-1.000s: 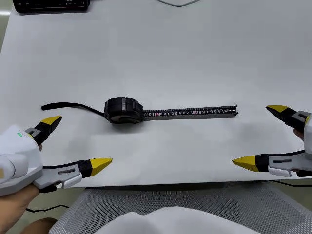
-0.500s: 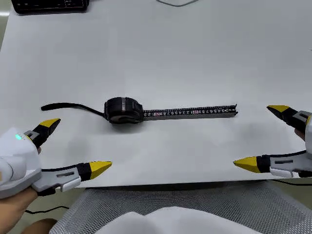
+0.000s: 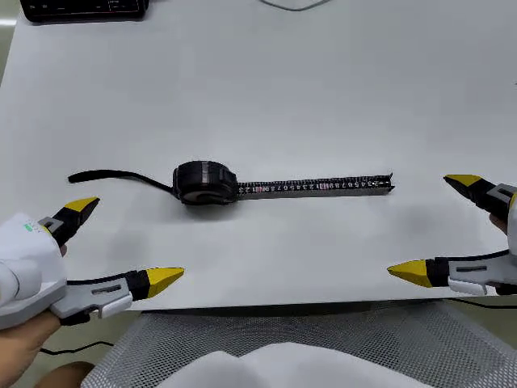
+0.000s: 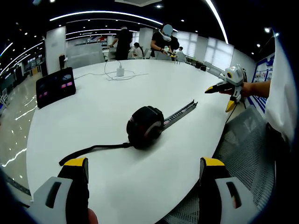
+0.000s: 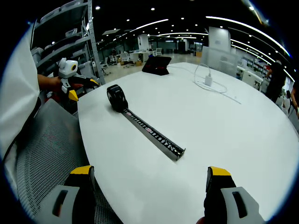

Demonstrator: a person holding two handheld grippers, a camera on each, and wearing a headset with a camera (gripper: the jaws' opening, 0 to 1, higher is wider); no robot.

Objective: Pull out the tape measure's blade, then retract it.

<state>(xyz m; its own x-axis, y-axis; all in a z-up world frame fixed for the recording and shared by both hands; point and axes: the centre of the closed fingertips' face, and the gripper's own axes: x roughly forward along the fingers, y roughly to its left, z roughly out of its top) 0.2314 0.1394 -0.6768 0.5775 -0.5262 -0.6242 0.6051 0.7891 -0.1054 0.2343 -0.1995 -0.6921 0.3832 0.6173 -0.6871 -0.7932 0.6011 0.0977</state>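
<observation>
Table: a broad white table (image 3: 323, 81) with a rounded near edge; everything else here lies on it or hangs over it.
Chair: a grey mesh chair (image 3: 339, 343) sits against the near edge, right in front of the person.
Left gripper: the left gripper (image 3: 139, 237) hangs over the near left part of the table, its yellow-tipped jaws spread wide with nothing between them, well apart from the tape measure.
Right gripper: the right gripper (image 3: 418, 225) hangs at the near right, jaws likewise spread wide and empty, near the far end of the blade without touching it.
Dark device: a flat dark device (image 3: 81, 8) lies at the far left edge.
Tape measure: the black tape measure (image 3: 205, 183) lies on the table between the two grippers, a little left of centre, untouched.
Blade: the blade (image 3: 315, 186) is drawn out flat along the table to the right of the case and ends in a small hook.
Strap: a thin black strap (image 3: 113, 175) trails from the case off to the left, lying loose on the table.
</observation>
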